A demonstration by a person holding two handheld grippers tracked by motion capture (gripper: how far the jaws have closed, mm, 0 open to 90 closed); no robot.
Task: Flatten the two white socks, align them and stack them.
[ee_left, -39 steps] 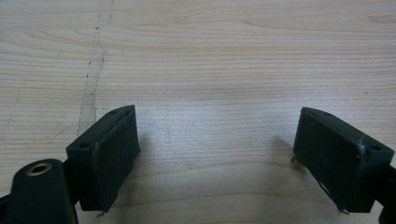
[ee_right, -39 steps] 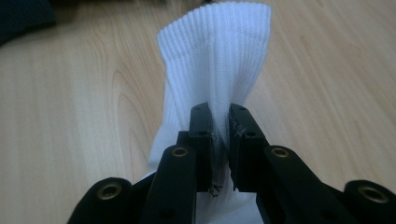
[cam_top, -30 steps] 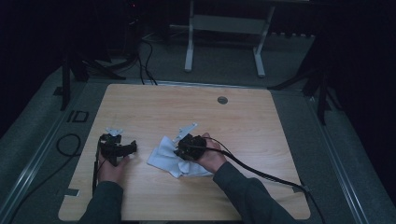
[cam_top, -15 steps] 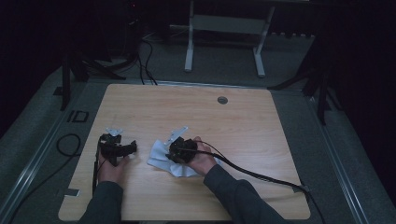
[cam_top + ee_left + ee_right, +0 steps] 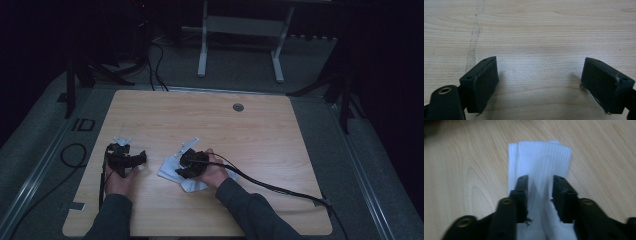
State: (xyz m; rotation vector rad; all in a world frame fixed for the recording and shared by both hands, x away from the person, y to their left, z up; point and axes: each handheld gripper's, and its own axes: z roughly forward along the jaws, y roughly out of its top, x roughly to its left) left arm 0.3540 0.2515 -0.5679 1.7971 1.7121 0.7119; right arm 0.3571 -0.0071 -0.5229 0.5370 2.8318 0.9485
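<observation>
- Since the frame a second ago, your right tool (image 5: 186,164) has travelled leftward across the white cloth (image 5: 170,170), from its right part to its middle; your left tool (image 5: 131,160) has stayed where it was.
- The cloth lies on the wooden surface (image 5: 260,140), left of centre and near your edge. In the right gripper view it reads as ribbed white fabric (image 5: 541,157), apparently folded in layers.
- Right tool (image 5: 539,187): jaws narrowed either side of a raised ridge of cloth. Contact looks likely on both pads, but I cannot tell whether the pinch is complete.
- Left tool (image 5: 540,82): jaws wide apart, nothing between them, resting over bare wood, apart from the cloth.
- Judgement: the shift suggests you are taking a fresh grip mid-cloth, probably to fold or lift it; the left tool is not yet engaged.
- Hard to make out: your right hand (image 5: 212,172) covers part of the cloth in the high view, the lighting is dim, and the near cloth edge is cut off behind the jaws.
</observation>
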